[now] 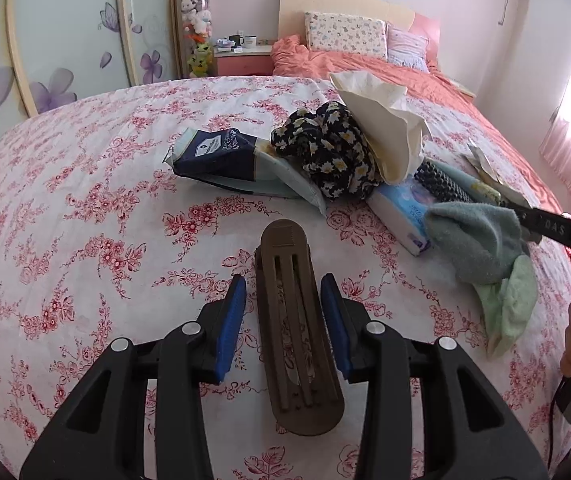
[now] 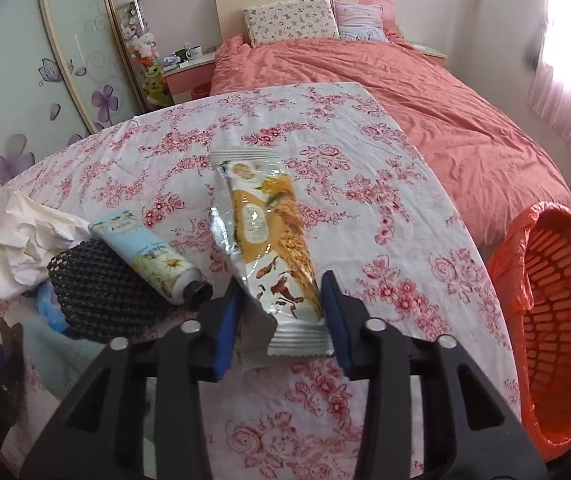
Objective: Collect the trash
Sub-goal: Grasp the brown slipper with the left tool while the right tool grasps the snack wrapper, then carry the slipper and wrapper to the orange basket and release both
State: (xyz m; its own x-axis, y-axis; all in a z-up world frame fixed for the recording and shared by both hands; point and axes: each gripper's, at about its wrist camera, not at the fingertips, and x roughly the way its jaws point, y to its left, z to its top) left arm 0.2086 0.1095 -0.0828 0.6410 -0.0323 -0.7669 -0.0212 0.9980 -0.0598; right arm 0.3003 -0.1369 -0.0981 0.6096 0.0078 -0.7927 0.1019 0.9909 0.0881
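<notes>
Foil and thin plastic, that wrapper [image 2: 269, 252]: yellow-printed, silvery where it is torn open, lying flat on the flowered cloth of the desk [image 2: 365, 152] with its crimped end between the blue pads of the right claw [image 2: 281, 312]. The pads stand at the wrapper's two edges; whether they press it yet I cannot tell, though the film looks a little buckled on the left side. It should weigh almost nothing, crumple rather than resist, and slide easily on its slick face, so a pinch across the stiff crimped seam seems the safest hold. The orange-lined basket [image 2: 553, 320] waits just off the desk's right edge, surely where it belongs. The left claw [image 1: 285, 308] hangs parted over a brown slotted plastic piece [image 1: 297, 328], its pads clear of both sides and gripping nothing; that piece looks rigid and light, best taken across its narrow width. Further back lie a crumpled tissue [image 1: 385, 128], also trash by the look of it, soft and feather-light, beside a tube [image 2: 153, 256] and a black mesh pouch [image 2: 101, 292].
</notes>
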